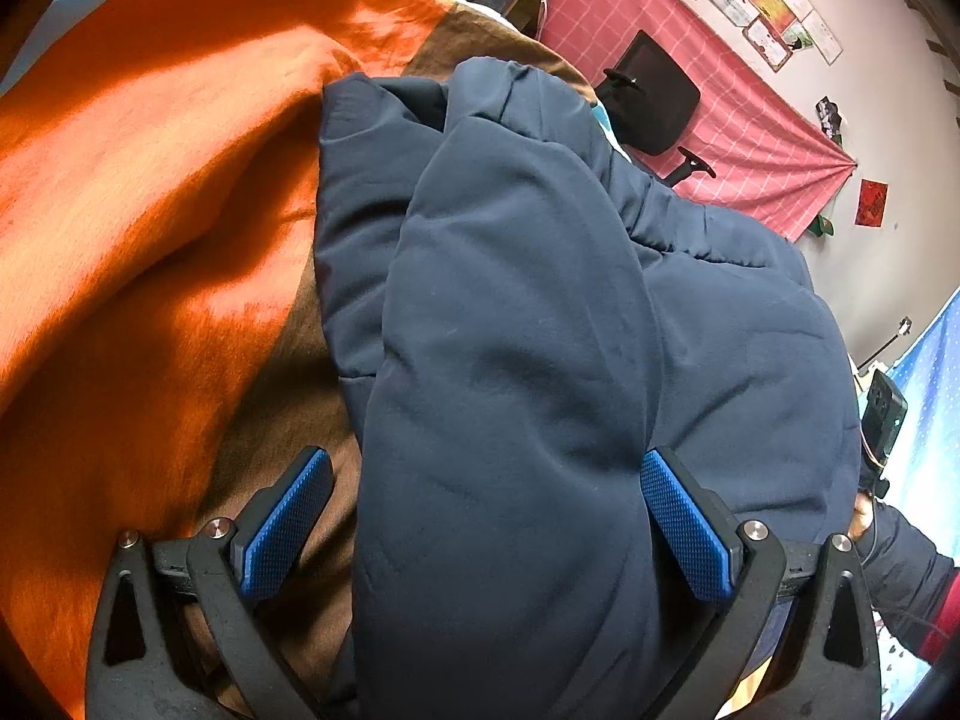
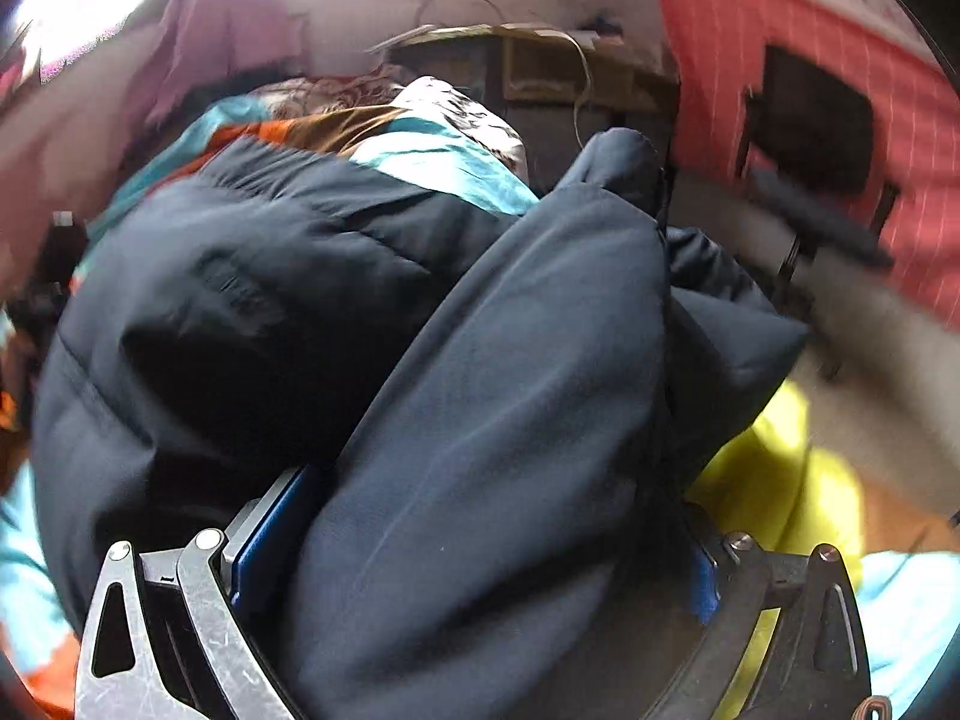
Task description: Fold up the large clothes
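A dark navy padded jacket (image 1: 540, 312) lies bunched on an orange and brown bedspread (image 1: 150, 192). My left gripper (image 1: 486, 504) stands wide open, its blue pads on either side of a thick fold of the jacket without pinching it. In the blurred right wrist view the same jacket (image 2: 480, 396) fills the frame. My right gripper (image 2: 480, 546) is closed on a thick padded fold of it, with the blue pads pressed against the cloth on both sides.
A black office chair (image 1: 654, 96) stands beyond the bed before a pink checked cloth (image 1: 720, 90) on the wall. A yellow-green item (image 2: 780, 480) lies under the jacket at the right. A wooden desk (image 2: 540, 60) stands behind.
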A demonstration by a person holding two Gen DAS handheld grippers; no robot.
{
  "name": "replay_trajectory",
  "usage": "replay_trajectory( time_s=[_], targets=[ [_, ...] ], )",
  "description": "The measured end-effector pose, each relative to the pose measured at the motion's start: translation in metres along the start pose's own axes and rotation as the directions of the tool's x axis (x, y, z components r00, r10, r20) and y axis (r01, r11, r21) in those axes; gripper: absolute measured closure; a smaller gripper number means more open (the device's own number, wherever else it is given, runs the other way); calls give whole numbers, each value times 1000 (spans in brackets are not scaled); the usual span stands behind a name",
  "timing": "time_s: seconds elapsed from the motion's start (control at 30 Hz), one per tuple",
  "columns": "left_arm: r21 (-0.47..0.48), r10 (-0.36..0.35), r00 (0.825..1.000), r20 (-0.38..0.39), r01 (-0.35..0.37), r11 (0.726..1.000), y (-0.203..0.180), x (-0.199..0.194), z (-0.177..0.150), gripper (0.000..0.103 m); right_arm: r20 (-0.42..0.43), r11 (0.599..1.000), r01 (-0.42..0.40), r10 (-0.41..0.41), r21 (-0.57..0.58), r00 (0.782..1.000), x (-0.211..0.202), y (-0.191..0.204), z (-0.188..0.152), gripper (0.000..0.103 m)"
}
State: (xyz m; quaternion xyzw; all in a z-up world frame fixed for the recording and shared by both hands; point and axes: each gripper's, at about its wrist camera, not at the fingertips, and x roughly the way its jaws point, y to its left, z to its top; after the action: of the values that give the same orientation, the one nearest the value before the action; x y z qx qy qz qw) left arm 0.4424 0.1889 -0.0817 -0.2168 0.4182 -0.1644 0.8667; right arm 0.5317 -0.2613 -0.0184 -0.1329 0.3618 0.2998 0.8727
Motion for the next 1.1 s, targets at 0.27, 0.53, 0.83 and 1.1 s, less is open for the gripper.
replay_trajectory(
  time_s=[0.27,0.53,0.83,1.1],
  targets=[
    [-35,-50,998,-42,49,998,4,6,8,2,16,984,-84,82,155,997,11,-24,-18,1],
    [-103,-110,991,-76,102,989,5,9,22,24,52,907,-241,239,346,970,19,-67,-39,0],
    [37,97,995,29,-98,994,-48,-22,17,72,-81,963,-53,77,264,994,10,-34,-14,14],
    [144,248,961,119,-264,954,-98,-46,-3,89,-138,984,139,-123,115,983,-10,13,7,61]
  ],
)
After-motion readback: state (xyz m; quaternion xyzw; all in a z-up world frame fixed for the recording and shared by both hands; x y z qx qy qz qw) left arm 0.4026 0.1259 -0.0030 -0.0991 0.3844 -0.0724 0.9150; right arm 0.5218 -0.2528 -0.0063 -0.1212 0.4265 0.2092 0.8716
